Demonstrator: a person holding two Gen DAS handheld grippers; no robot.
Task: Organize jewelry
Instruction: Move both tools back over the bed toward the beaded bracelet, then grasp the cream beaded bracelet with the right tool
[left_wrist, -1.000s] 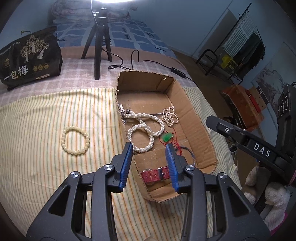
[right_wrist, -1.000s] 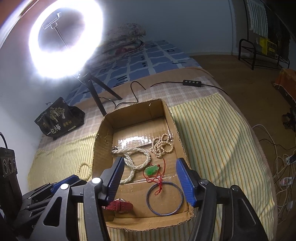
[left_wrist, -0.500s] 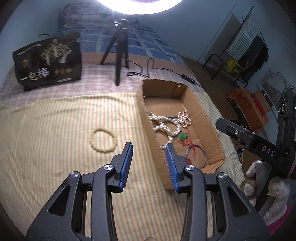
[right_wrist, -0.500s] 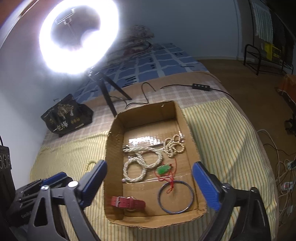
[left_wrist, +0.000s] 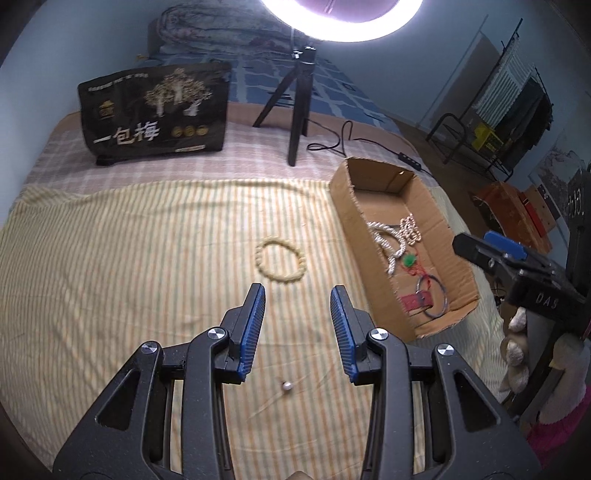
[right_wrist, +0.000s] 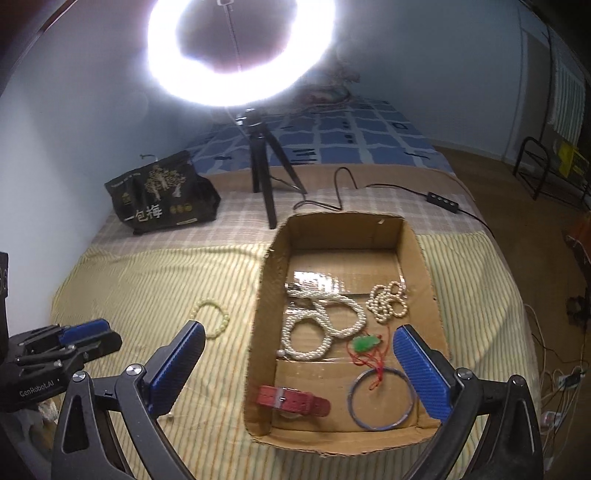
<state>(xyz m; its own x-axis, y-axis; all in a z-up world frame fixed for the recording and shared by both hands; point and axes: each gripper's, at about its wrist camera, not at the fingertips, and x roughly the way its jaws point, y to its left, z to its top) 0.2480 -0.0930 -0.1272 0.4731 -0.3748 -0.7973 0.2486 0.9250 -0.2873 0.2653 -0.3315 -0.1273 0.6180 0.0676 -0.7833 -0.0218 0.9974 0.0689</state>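
Both tongs spread, pinching nothing: left gripper (left_wrist: 297, 325) near pale yellow bead bracelet (left_wrist: 280, 261). Best to straddle one bead strand, then carry right into brown cardboard box (left_wrist: 341, 206).

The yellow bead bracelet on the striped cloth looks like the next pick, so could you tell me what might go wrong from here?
The bead bracelet lies flat on soft striped cloth, so the left gripper may pinch fabric along with the beads. A small loose bead lies near it and could be knocked away or overlooked. The cardboard box wall stands close beside the bracelet, so the carry could clip it.
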